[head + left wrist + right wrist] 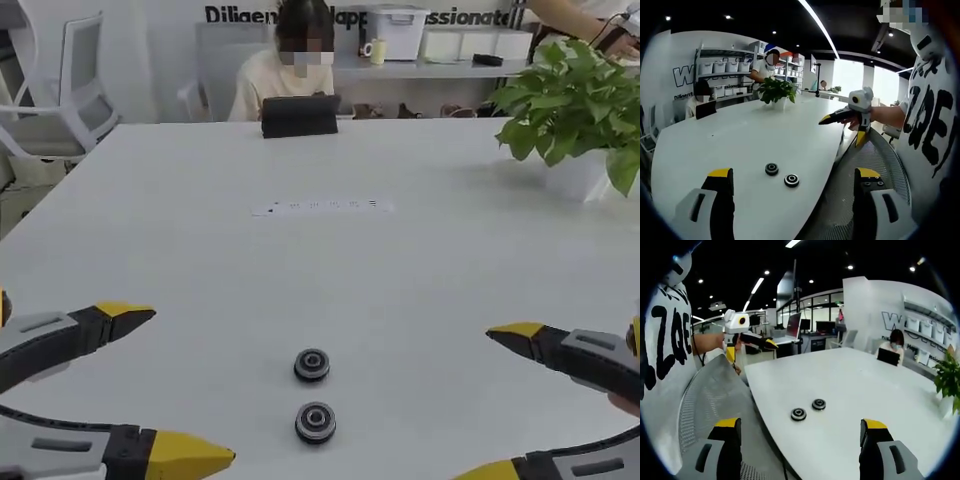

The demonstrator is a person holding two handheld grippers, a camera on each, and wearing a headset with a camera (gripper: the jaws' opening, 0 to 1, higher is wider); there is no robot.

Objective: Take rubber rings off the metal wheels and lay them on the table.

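Near the front edge of the white table (pixel 420 250), two small round metal wheels wearing black rubber rings lay flat and close together, the farther wheel (pixel 312 365) just behind the nearer wheel (pixel 316 422). Neither was touched. To their left, the left gripper (pixel 190 385), grey with yellow-tipped black jaws, had its jaws spread wide and held nothing. To their right, the right gripper (pixel 478 405) was likewise wide apart and empty. Farther back, a leafy green potted plant (pixel 570 110) stood at the table's right side, and a dark laptop (pixel 300 116) sat at the far end before a seated person.
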